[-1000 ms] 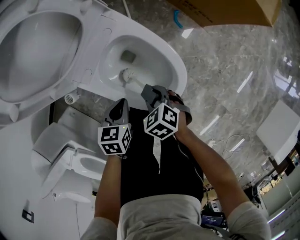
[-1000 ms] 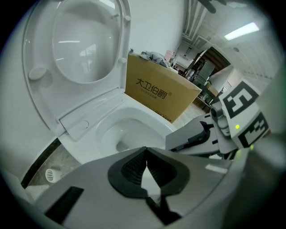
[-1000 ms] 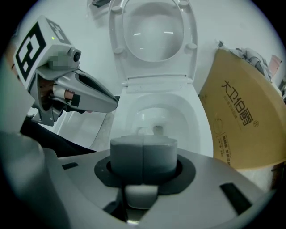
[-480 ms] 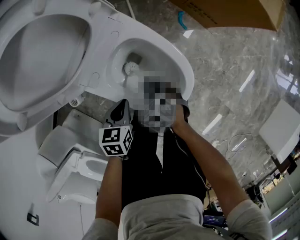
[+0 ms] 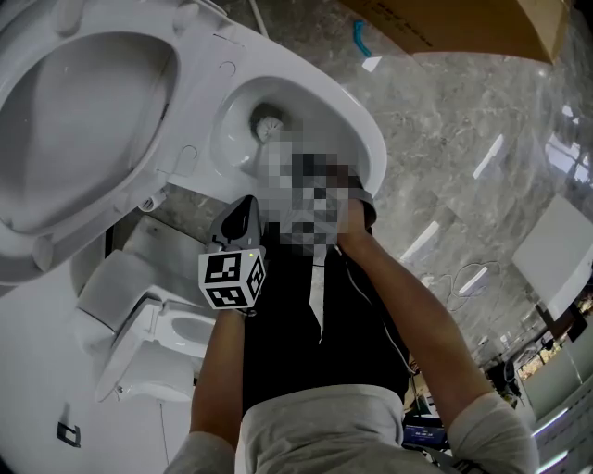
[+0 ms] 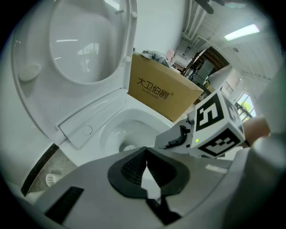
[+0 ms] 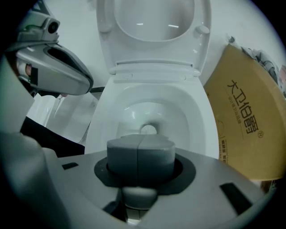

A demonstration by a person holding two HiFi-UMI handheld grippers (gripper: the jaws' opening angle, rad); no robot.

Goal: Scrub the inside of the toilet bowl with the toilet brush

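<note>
Toilet brush (image 5: 269, 120) has its round bristle head low inside the toilet bowl (image 5: 320, 125), close to the drain opening at the bottom. Its handle runs back toward the near rim of the bowl, but the head view does not show it clearly. The right gripper (image 7: 139, 157) is over the near rim of the bowl and points down into it. Its two gray jaws are pressed together, with only a thin seam between them, and they are closed on the brush handle. In the right gripper view the bristle head shows just above the jaws, in the middle of the bowl. The left gripper (image 5: 245, 204) is just outside the near rim of the bowl, on its left side, beside the right gripper. Its jaws meet at the tips, with only a narrow slit between the dark pads (image 6: 129, 166) lower down, and nothing is held in them. The lid (image 5: 83, 120) stands raised behind the bowl. A cardboard box (image 5: 463, 23) stands on the gray marble floor (image 5: 445, 130) to the right of the bowl. A second, smaller white toilet (image 5: 157, 338) stands to the left of the bowl.
</note>
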